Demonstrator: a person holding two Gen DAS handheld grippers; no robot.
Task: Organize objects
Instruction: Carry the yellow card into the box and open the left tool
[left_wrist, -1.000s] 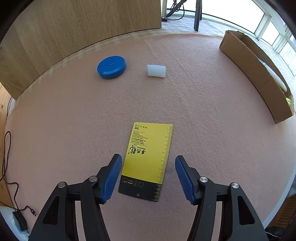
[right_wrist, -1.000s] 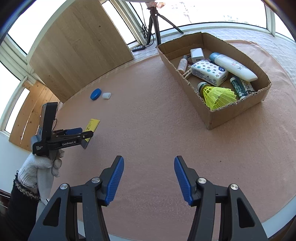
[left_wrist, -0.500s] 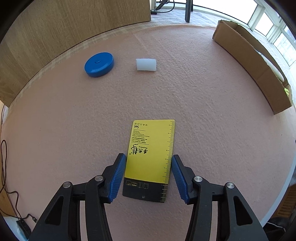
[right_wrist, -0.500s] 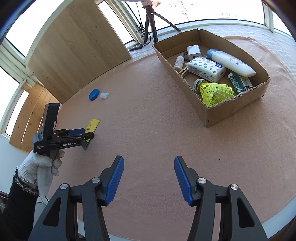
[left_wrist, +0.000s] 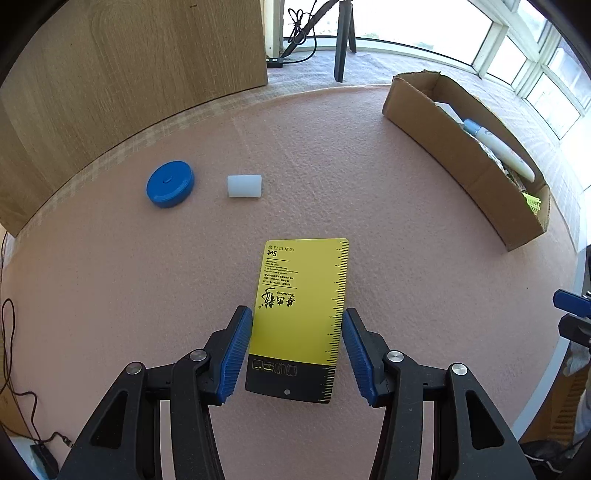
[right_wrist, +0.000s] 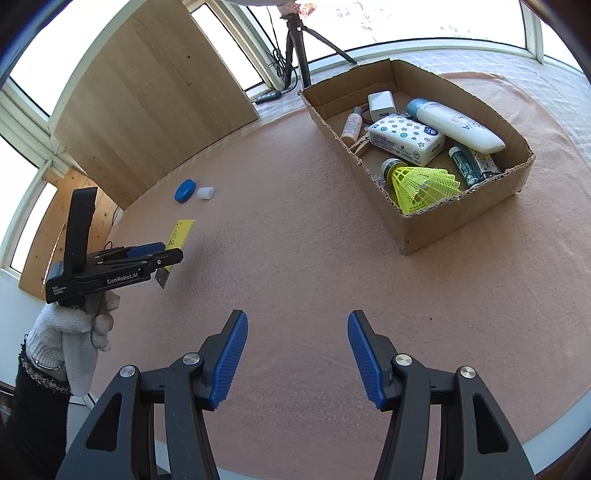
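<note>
A yellow card with a black end and ruler markings (left_wrist: 303, 295) sits between the blue pads of my left gripper (left_wrist: 297, 314), which is shut on its long edges. In the right wrist view the same card (right_wrist: 179, 236) hangs tilted above the pink felt table in the left gripper (right_wrist: 170, 255), casting a shadow. A gloved hand (right_wrist: 66, 332) carries that gripper. My right gripper (right_wrist: 295, 318) is open over bare felt with nothing between its fingers. A blue round lid (left_wrist: 170, 184) and a small white cap (left_wrist: 244, 185) lie side by side farther back.
An open cardboard box (right_wrist: 454, 221) at the right holds a white bottle, a patterned packet, a yellow shuttlecock and several small items. A wooden panel (left_wrist: 129, 74) stands behind the table. A tripod (right_wrist: 299, 48) stands by the windows. Cables hang off the left edge.
The left gripper's pads closed onto the yellow card's edges, then lifted it off the felt. The right gripper stayed open and barely moved.
</note>
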